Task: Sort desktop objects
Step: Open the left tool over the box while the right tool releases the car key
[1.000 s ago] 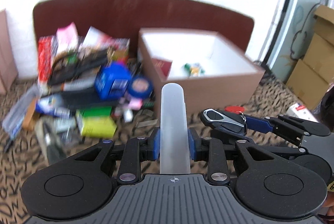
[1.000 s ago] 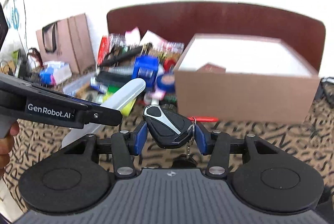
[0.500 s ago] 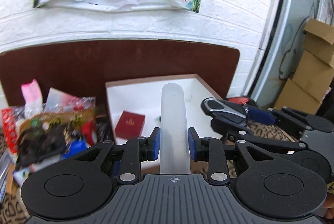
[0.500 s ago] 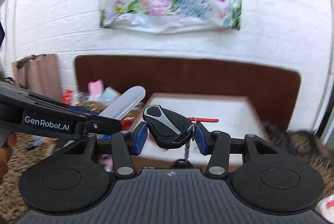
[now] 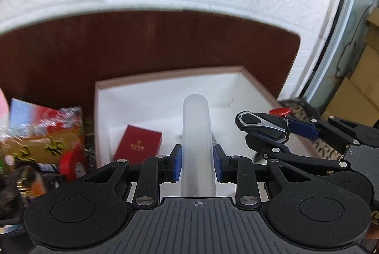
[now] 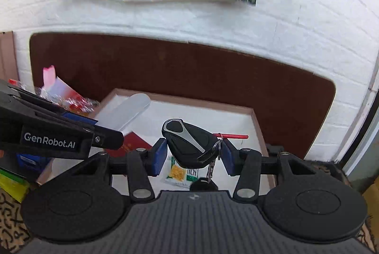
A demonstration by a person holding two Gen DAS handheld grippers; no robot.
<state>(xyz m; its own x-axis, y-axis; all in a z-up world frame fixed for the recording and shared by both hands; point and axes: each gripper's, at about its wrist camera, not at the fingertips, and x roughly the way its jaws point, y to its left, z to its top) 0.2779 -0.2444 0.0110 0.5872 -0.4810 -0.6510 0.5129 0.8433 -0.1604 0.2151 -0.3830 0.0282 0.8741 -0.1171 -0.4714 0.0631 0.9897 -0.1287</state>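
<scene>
Both over box [image 5: 255, 81]: left gripper [image 5: 196, 159] clamps tube [image 5: 196, 135], right gripper [image 6: 193, 156] key fob [image 6: 189, 142].

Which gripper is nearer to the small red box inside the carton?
Left. The left gripper, gripping a frosted tube, hangs just right of the red box; the right gripper, holding the key fob, is farther right.
</scene>
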